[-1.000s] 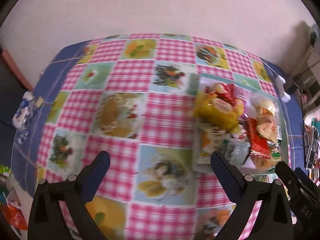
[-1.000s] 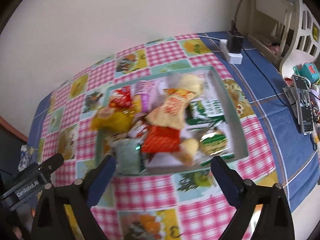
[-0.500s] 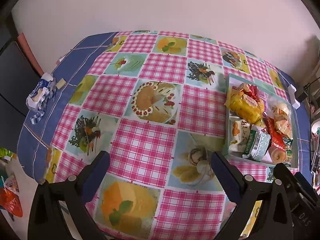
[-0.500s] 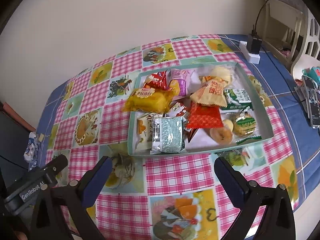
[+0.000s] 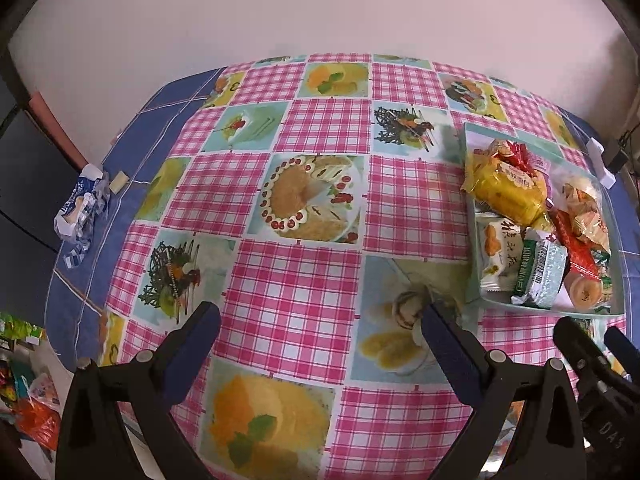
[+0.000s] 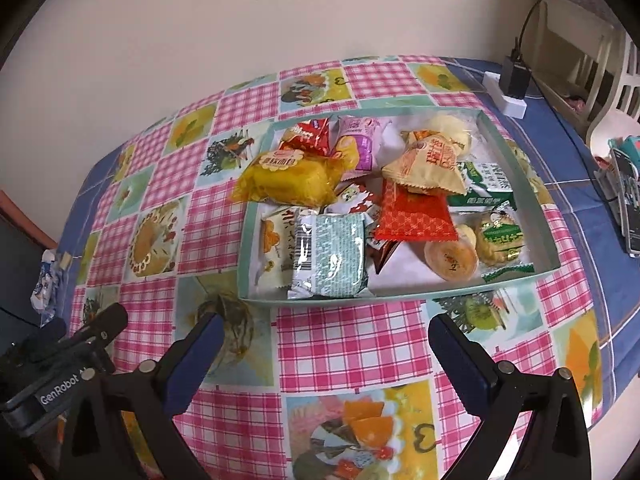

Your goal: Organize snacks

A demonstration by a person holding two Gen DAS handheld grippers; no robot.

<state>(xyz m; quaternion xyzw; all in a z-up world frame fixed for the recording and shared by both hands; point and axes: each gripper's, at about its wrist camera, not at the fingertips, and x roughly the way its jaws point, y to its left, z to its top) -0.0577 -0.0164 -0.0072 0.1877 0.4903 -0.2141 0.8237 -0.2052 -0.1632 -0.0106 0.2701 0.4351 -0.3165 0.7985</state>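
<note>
A pale green tray [image 6: 536, 196] full of wrapped snacks sits on the checked tablecloth; it also shows at the right of the left wrist view [image 5: 614, 236]. Among them are a yellow cake pack [image 6: 288, 178], a silver-green pack [image 6: 332, 256], a red pack [image 6: 414, 214] and a green-white pack [image 6: 484, 184]. My right gripper [image 6: 320, 338] is open and empty, just in front of the tray's near edge. My left gripper [image 5: 320, 328] is open and empty over bare cloth, left of the tray.
A crumpled blue-white wrapper [image 5: 80, 208] lies at the table's left edge. A white power strip with a black plug [image 6: 510, 88] sits behind the tray. A phone [image 6: 630, 200] lies at the far right. A white chair [image 6: 616, 92] stands beyond the table.
Both grippers have pulled back and up from the table, so the tray looks farther away. The snacks have stayed in the tray. Both grippers stay open.
</note>
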